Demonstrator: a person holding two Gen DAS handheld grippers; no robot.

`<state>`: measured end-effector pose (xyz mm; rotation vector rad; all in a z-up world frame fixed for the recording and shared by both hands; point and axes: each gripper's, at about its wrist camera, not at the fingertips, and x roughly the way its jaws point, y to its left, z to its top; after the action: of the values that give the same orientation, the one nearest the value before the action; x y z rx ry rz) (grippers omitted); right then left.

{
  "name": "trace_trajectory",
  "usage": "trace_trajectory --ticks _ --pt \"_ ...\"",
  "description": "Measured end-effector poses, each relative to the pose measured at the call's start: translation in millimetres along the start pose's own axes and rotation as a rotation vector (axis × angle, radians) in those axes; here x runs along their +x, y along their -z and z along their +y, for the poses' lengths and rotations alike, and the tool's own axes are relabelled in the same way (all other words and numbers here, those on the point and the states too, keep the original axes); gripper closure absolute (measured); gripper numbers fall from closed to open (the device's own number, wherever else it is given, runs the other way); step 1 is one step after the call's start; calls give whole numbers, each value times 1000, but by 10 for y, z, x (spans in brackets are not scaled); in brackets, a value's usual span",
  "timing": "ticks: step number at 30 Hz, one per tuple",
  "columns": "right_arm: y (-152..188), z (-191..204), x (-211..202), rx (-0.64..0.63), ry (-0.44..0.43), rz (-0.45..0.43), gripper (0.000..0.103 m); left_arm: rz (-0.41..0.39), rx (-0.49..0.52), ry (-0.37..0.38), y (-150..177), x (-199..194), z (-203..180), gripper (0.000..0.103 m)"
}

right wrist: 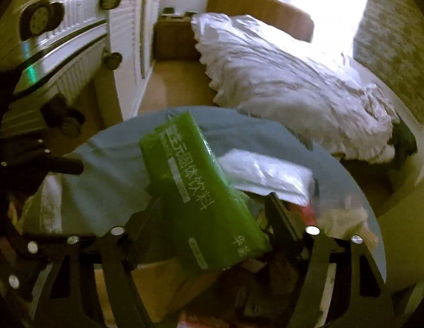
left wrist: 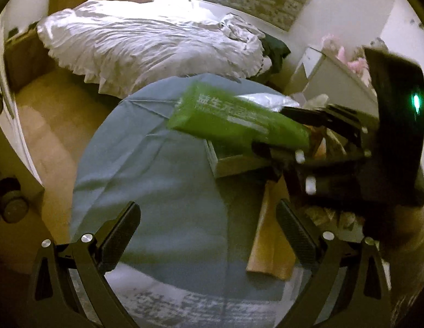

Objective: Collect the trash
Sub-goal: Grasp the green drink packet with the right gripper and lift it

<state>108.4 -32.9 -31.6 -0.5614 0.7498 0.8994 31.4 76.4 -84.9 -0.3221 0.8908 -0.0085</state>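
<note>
Right wrist view: the right gripper (right wrist: 212, 218) has its 2 jaws about half open around the green box (right wrist: 201, 202), which juts forward past the fingertips; whether the pads truly press it I cannot tell. The box could slip or swing out, since only its rear end sits between the jaws. The left gripper (left wrist: 209, 232) gapes wide, empty, above the blue cloth (left wrist: 157, 164) covering the round surface. Beyond the jaws lie a rumpled white bed (left wrist: 146, 46) and tan carpet (left wrist: 53, 125).
</note>
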Motion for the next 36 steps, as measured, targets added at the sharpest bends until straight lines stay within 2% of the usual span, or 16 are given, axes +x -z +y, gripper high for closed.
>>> trace_trajectory --ticks 1,2,4,9,12,13,15,16,17,19,25,27,28,29,32,36 --pt "-8 -2 -20 18 -9 -5 68 0 11 -4 5 1 6 6" --pt "-6 -33 -77 44 -19 -17 79 -1 23 -7 8 -1 7 6" --pt "49 -142 -227 99 -35 -46 93 -7 44 -5 -13 10 19 6" --pt "287 -499 -793 317 -123 -172 94 -53 166 -13 -185 53 -57 5" --pt "385 -595 -911 370 -112 -169 94 -31 251 -49 -302 196 -139 5" --pt "376 -591 -890 361 -110 -154 90 -17 259 -45 -328 234 -149 5" --pt "301 -493 -792 323 -116 -124 62 -6 248 -14 -334 241 -152 5" --pt "245 -429 -724 302 -132 -121 33 -9 236 3 -319 229 -149 5" --pt "198 -351 -655 280 -146 -119 19 -8 217 18 -292 213 -130 5" --pt "52 -188 -426 208 -154 -80 19 -2 198 18 -240 205 -91 5" --pt "-432 191 384 15 -60 95 19 19 174 -5 -36 115 19 5" --pt "-498 215 656 -5 -56 187 27 19 170 -11 6 66 70 5" --pt "-513 210 727 1 -76 216 45 17 174 -16 21 47 85 5" --pt "-535 178 744 24 -97 216 51 16 181 -22 32 31 98 5" --pt "-524 79 607 83 -137 162 66 6 211 -35 27 11 121 5" --pt "-385 -209 160 240 -219 31 69 -18 271 -24 -120 49 76 5"
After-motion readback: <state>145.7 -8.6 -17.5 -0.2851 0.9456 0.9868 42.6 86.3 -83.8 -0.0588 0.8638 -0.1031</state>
